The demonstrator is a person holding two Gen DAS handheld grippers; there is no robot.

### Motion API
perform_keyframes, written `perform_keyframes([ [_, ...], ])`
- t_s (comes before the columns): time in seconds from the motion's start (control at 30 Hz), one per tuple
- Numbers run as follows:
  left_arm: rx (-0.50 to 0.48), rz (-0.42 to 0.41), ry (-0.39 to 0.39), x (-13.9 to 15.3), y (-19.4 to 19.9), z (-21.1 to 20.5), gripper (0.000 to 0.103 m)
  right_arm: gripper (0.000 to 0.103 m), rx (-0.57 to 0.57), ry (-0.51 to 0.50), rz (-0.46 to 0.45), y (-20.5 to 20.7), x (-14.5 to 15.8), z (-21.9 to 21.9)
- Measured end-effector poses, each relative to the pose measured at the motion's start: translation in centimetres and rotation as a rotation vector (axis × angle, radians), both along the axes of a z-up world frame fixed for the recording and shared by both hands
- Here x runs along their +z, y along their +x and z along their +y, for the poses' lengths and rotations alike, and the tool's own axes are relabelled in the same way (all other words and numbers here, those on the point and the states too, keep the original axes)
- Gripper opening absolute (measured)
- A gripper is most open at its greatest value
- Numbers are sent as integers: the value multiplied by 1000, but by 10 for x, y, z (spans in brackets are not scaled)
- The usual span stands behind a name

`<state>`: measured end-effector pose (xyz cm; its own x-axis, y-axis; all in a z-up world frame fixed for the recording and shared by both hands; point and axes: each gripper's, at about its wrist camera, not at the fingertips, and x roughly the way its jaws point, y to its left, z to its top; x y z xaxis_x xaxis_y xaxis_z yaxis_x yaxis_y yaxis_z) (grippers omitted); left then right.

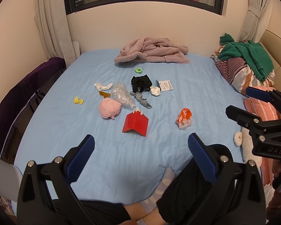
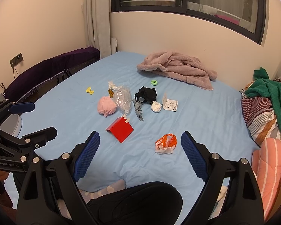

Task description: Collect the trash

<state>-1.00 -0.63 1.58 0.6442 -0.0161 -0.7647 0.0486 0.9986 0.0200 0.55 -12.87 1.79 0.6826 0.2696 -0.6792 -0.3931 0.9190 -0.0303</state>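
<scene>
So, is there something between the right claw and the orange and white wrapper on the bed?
Nothing visible. The right claw is open and the orange and white wrapper lies just ahead between its fingers' line, with only bare blue sheet around it.

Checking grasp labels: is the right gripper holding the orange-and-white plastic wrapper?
No. The right gripper is open and empty, and the orange-and-white plastic wrapper lies loose on the blue bedsheet between its fingers.

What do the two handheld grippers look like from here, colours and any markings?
Both match. The left gripper has a black plastic frame of triangular cut-out arms joined with silver screws, and two fingers faced with blue textured pads. The right gripper is built the same, with blue knurled pads. White lettering shows on the bodies: "GenRobot.AI" on the left, "DAS" on the right. No cables are visible.
</scene>
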Motion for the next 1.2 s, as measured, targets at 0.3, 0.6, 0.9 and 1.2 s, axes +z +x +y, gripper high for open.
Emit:
perform_keyframes([
  [0.3,0,-1,-1,1,-1,-2,99,85,-1,-1,-1,-1,-1,-1],
  [0.6,-1,-1,0,0,-1,-2,99,85,-2,1,-2,0,0,0],
  [0.9,-7,14,-9,-7,4,-7,99,85,-34,-24,-8,10,-11,-2],
  [1.2,-10,68,-23,-42,31,-2,99,85,-51,-2,76,45,-52,-13],
])
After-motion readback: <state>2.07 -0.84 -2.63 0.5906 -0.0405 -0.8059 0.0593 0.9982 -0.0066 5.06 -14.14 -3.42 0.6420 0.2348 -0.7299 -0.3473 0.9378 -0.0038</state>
